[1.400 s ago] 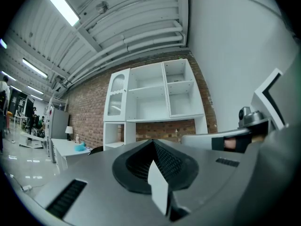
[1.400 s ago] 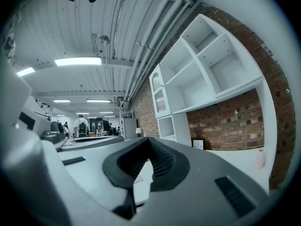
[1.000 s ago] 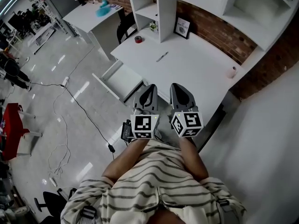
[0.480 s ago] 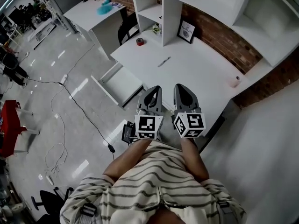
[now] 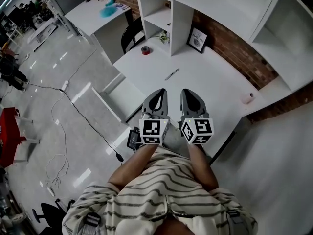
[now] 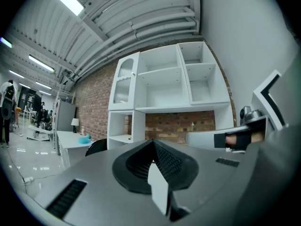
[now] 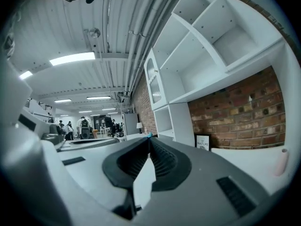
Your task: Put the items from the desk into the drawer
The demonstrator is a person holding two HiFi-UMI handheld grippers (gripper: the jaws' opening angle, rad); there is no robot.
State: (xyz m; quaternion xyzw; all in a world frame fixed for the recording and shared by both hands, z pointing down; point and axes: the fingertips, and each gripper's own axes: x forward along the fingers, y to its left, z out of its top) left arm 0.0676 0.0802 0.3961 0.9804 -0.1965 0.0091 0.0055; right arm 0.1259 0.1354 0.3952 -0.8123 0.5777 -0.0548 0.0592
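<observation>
Your left gripper (image 5: 159,91) and right gripper (image 5: 187,91) hang side by side over the near edge of the worktop (image 5: 215,82), tucked close to your body, both noses aimed far toward the white shelving (image 5: 182,13). Each gripper has its jaws pressed together with nothing between them, so you're empty-handed on both sides. Here's what matters: the pen (image 5: 171,74) lies just far of the two tips, almost on the line between them, its long axis slanting from near-left to far-right, so either hand could take it, and I'd judge the left a touch nearer. The open drawer (image 5: 126,93) sits down to the left, right beside your left gripper. The tape roll (image 5: 145,50) waits far-left by the shelving, and the pink cylinder (image 5: 249,98) stands well off at the right edge, clearly right-gripper territory.
</observation>
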